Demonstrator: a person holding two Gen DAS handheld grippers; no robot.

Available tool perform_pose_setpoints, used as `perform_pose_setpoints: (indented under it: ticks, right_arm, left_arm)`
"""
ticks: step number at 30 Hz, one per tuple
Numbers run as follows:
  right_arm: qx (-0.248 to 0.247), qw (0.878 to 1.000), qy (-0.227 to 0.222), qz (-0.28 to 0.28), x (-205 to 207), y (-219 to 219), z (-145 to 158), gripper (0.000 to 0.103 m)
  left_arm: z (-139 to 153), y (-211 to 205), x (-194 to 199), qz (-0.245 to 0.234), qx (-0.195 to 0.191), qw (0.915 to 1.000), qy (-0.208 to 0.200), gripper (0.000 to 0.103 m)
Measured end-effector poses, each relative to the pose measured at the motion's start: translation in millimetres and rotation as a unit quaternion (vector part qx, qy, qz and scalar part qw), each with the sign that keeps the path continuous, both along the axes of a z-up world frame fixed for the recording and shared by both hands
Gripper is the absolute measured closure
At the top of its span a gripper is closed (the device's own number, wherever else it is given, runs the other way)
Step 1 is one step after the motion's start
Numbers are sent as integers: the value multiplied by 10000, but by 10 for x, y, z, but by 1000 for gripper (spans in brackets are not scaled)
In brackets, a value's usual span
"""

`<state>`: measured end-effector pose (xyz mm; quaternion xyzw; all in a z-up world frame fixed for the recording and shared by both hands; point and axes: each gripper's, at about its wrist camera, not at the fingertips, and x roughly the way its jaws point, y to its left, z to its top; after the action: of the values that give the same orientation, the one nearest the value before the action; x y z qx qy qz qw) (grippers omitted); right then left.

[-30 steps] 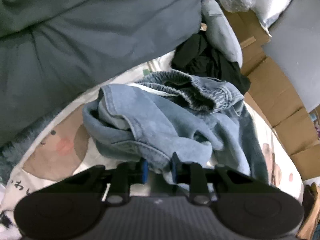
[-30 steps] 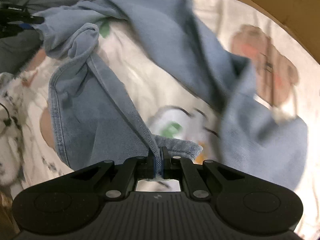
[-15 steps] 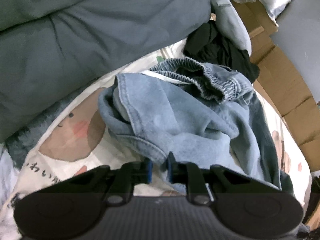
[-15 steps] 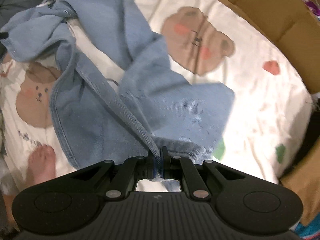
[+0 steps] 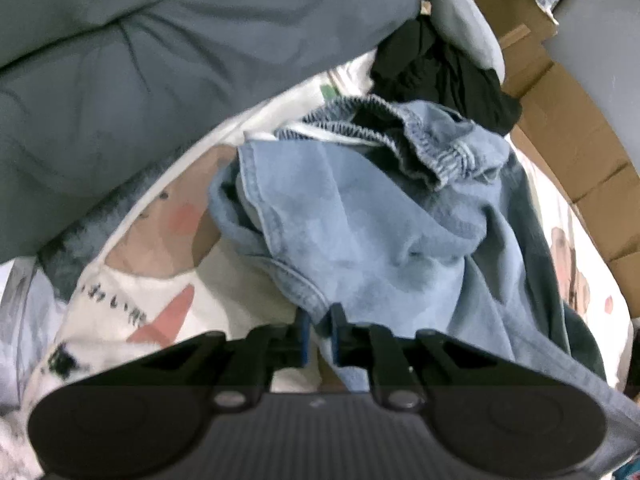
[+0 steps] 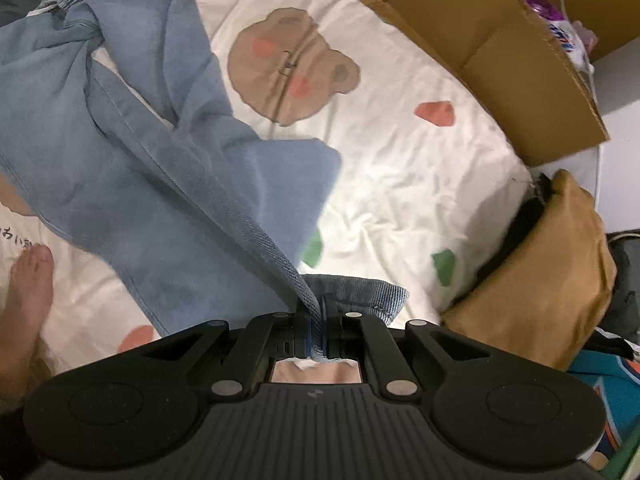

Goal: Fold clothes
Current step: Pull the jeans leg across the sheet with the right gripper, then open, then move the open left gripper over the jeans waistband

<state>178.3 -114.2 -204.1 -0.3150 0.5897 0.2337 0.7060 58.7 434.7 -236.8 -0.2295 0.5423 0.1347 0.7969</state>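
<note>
Bear-print sheet (image 6: 400, 168) beneath jeans (image 5: 360, 240), cardboard (image 6: 480, 40) seemingly alongside.

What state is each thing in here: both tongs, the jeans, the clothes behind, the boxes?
Left tongs: shut on a jeans hem.
Right tongs: shut on a jeans leg cuff.
Jeans: crumpled, unfolded, one leg pulled out.
Black garment: heaped, unfolded.
Grey duvet: bunched up.
Cardboard box: open.
</note>
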Motion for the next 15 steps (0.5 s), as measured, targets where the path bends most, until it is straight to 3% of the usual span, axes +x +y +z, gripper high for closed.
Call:
perform_pose_setpoints:
  ticks: [2,5,11,14,15]
  right_arm:
    - [205,9997,45,-109,24,-93,114,99]
    - [611,9977,101,-260,63,-189,301,96]
    - [1121,9890,-492,-827,176,-425,861,91]
    - [1388,9833,-662,-974,231,-484,1213,89]
    - [1479,9809,-773,-997,238,-496,1338,82]
  left_arm:
    - [75,-44,-64,-59,-168,9998,43,93]
    - [266,-120,-184,-172,-257,9995,-35,80]
    - [817,-260,-326,-474,-123,9987,-161,55]
    - [1127,-332,-313,-721,-63,9969,-300,52]
    - [1230,-352,-315,-762,-39,9964,-382,49]
